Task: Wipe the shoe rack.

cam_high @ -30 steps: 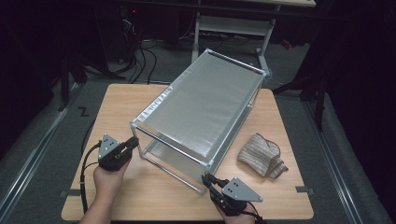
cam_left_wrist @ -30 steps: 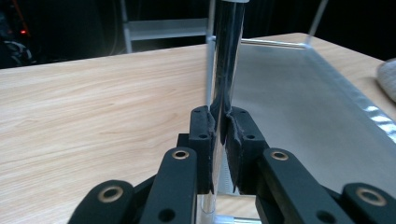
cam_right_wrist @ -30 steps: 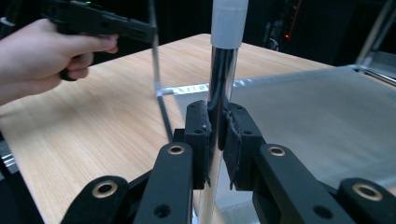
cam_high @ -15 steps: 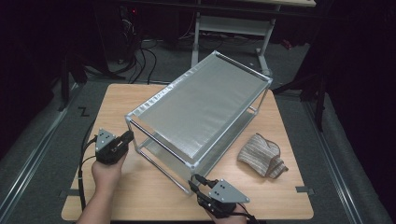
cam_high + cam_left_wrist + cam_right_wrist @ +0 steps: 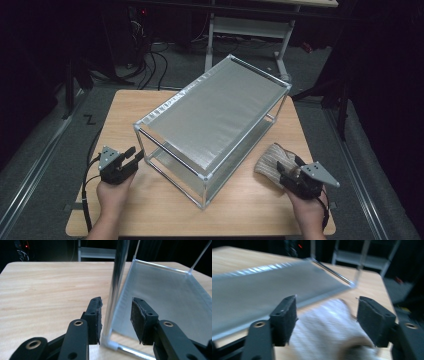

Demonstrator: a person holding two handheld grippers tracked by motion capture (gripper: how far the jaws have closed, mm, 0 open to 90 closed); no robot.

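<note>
Silver wire-frame rack (image 5: 215, 125) with grey mesh shelves, mid-table; left gripper (image 5: 116, 315) jaws just opening, straddling its corner post. Right gripper (image 5: 327, 320) just opening over beige knitted cloth (image 5: 329, 332).

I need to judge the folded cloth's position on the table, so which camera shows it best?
The high view: the folded cloth lies on the table beside the metal-framed shelf rack, right in front of the right claw. The right gripper view shows it blurred between open jaws. The left gripper view faces the rack's corner post.
</note>
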